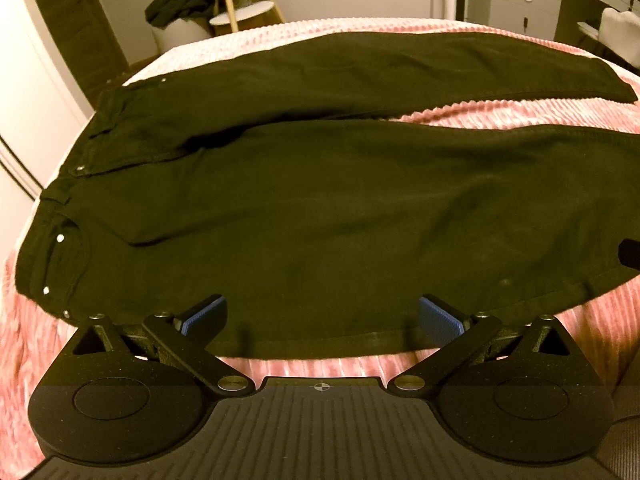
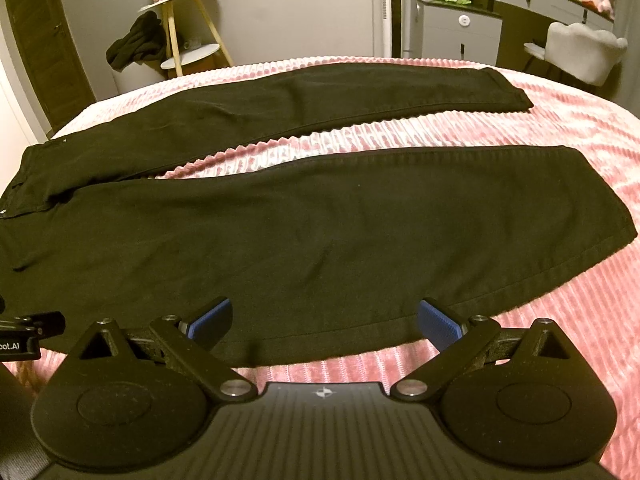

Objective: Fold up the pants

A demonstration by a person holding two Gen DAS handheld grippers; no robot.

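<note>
We find the pants (image 1: pixel 320 208) spread flat on the pink ribbed bedspread (image 2: pixel 540 320), front side up, both legs laid out and split in a narrow V with a strip of cover showing between them. The waistband (image 1: pixel 60 216) sits at the left, rivets and pocket visible; the hems (image 2: pixel 592 200) run off to the right. So the long axis lies left to right across our view, waist left, cuffs right.

Left gripper (image 1: pixel 320 316) hovers at the near edge of the near leg, up toward the hip — its 2 blue pads (image 1: pixel 204 316) stand wide apart, nothing between them. Right gripper (image 2: pixel 324 318) hovers over the same near edge farther down the leg, pads likewise spread wide and empty. We cannot tell whether either tip touches the cloth.

Handling, as we judge it: dark heavy twill or denim, limp but with body. It will drape, not hold shape, and should drag on the ribbed cover rather than slide. Seams and hem are thicker and give the surest bite.

Best hold, we reckon — pinch the near outer seam at 2 places, hip and lower leg, and carry that leg over onto the far one (image 2: pixel 320 96).
</note>
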